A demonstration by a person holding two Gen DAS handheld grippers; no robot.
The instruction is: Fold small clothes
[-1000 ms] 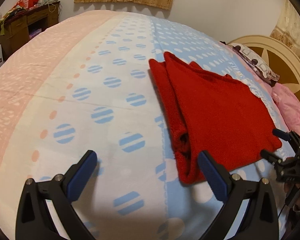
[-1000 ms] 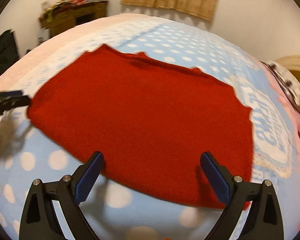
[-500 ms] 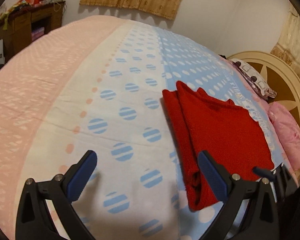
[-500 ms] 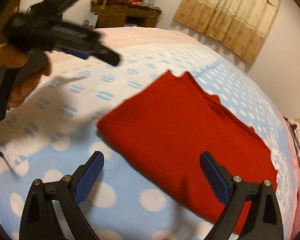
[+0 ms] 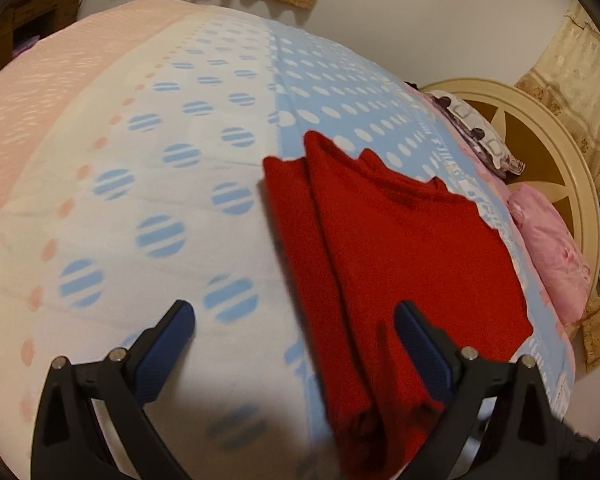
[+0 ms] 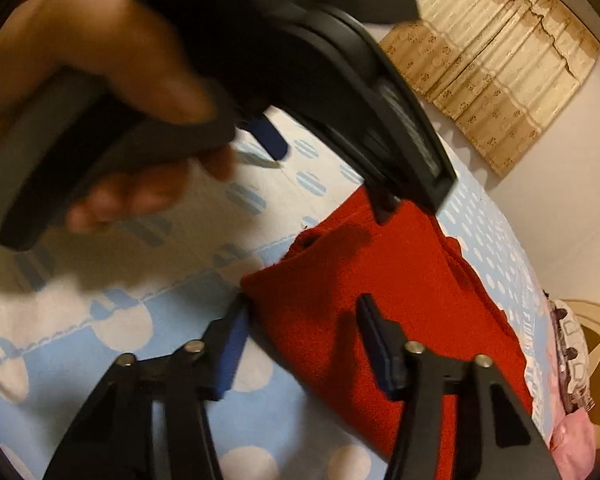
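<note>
Right gripper [image 6: 302, 344] is closing on the cloth [image 6: 380, 280] corner; pinch all layers; left gripper [image 5: 296, 342] stays wide

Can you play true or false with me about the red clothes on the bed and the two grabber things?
1. The red garment lies folded on the spotted bedspread. True.
2. The left gripper has its fingers squeezed shut. False: its jaws stand wide open, one finger over the bedspread and one over the garment.
3. The right gripper is closing around a corner of the red garment. True.
4. The garment is blue. False: it is red.
5. A pink pillow lies near the headboard. True.
</note>
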